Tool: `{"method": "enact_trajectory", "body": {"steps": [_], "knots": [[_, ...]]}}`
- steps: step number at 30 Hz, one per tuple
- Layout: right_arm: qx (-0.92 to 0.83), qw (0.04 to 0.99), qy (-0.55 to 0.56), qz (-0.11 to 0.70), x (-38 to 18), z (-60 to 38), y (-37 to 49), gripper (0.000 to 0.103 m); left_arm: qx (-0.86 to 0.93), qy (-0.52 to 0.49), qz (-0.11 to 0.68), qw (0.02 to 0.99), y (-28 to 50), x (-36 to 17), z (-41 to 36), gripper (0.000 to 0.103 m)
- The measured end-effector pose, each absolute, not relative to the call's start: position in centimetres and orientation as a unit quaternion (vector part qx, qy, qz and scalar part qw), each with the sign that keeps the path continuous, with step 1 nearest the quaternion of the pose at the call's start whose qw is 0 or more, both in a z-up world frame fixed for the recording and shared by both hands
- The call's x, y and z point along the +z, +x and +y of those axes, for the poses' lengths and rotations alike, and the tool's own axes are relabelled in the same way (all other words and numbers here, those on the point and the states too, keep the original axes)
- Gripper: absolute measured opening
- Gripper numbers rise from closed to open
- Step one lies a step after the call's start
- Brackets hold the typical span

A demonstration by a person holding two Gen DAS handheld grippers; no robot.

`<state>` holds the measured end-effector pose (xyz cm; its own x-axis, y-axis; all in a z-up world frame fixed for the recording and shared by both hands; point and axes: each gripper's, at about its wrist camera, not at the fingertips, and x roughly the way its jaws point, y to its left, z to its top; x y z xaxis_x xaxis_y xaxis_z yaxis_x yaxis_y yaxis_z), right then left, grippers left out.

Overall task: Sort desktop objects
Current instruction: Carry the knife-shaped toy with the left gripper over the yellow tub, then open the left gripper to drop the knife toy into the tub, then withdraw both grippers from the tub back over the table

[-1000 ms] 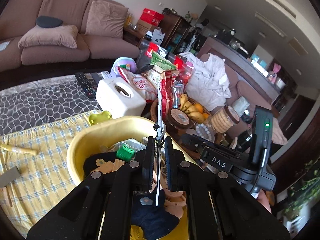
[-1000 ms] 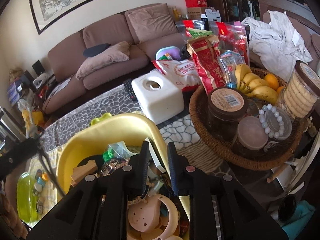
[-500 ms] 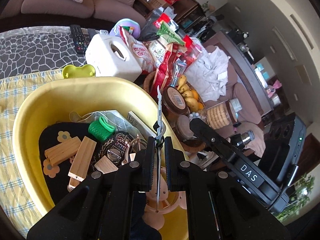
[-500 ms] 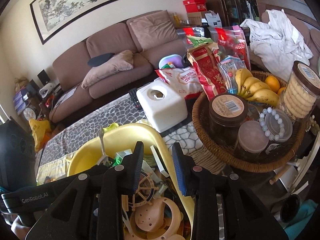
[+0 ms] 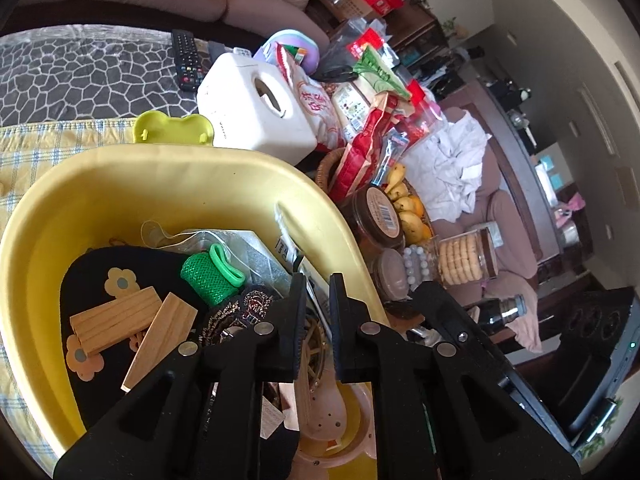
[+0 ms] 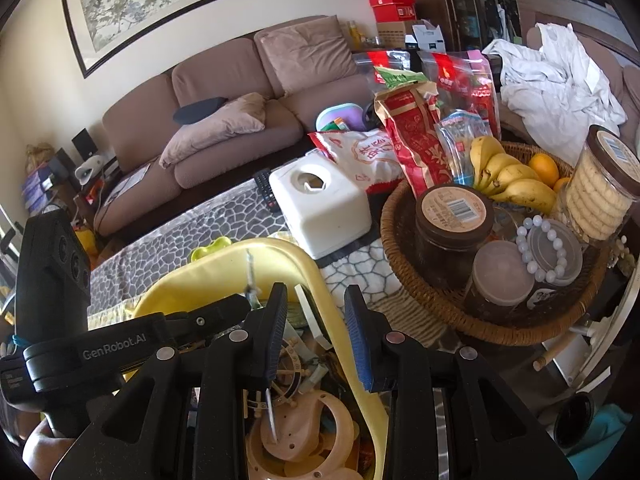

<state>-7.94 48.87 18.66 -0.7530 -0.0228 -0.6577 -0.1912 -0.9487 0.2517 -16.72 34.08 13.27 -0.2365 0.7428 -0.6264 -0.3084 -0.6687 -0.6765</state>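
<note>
Count, both views:
- yellow plastic tub [image 5: 208, 176]: 1
- pale wooden blocks in the tub [image 5: 116, 320]: 2 seen whole
- green mesh roll [image 5: 206, 276]: 1
- white square tissue box [image 6: 320, 204]: 1
- round woven wicker basket [image 6: 404, 216]: 1
- brown-lidded jars in the basket [image 6: 452, 216]: 3
- clear jar of stacked biscuits [image 6: 600, 192]: 1
- black remote control [image 5: 185, 60]: 1
- banana bunch [image 6: 508, 180]: 1; bananas in it: cannot tell.

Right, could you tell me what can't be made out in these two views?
- Whether the left gripper grips the thin metal piece: blurred in the right wrist view, unseen in the left wrist view.
- Yellow tub, near contents: covered by gripper bodies in both views.
- Brown jar lid print: right wrist view, too small.
- Teal object: right wrist view, cut off by the edge.
</note>
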Motion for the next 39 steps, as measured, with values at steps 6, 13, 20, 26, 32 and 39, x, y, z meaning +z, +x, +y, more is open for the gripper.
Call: {"method": "enact_trajectory", "body": {"steps": [6, 13, 20, 26, 32, 39], "knots": [[0.924, 0.046, -0.348, 0.154, 18.7, 48.8, -7.9, 0.031, 0.772, -0.493, -0.194, 0.350, -15.6, 14.3, 33.5, 0.029], [0.924, 0.042, -0.349, 0.149, 18.9, 48.6, -8.1, 0.031, 0.811, -0.458, -0.138, 0.337, -14.3, 16.7, 31.7, 0.047], [0.924, 0.034, -0.357, 0.131, 18.8, 47.3, -8.7, 0.036, 0.839, -0.434, -0.093, 0.315, -13.2, 17.9, 29.5, 0.058], [0.925, 0.030, -0.361, 0.114, 18.8, 45.8, -9.1, 0.047, 0.858, -0.416, -0.053, 0.298, -12.0, 18.6, 28.3, 0.073], [0.927, 0.011, -0.361, 0.103, 18.9, 43.9, -9.6, 0.075, 0.872, -0.404, -0.041, 0.274, -11.4, 18.7, 26.0, 0.090], [0.927, -0.006, -0.365, 0.088, 18.9, 41.3, -10.2, 0.092, 0.885, -0.395, -0.032, 0.246, -11.1, 18.9, 22.7, 0.103]]}}
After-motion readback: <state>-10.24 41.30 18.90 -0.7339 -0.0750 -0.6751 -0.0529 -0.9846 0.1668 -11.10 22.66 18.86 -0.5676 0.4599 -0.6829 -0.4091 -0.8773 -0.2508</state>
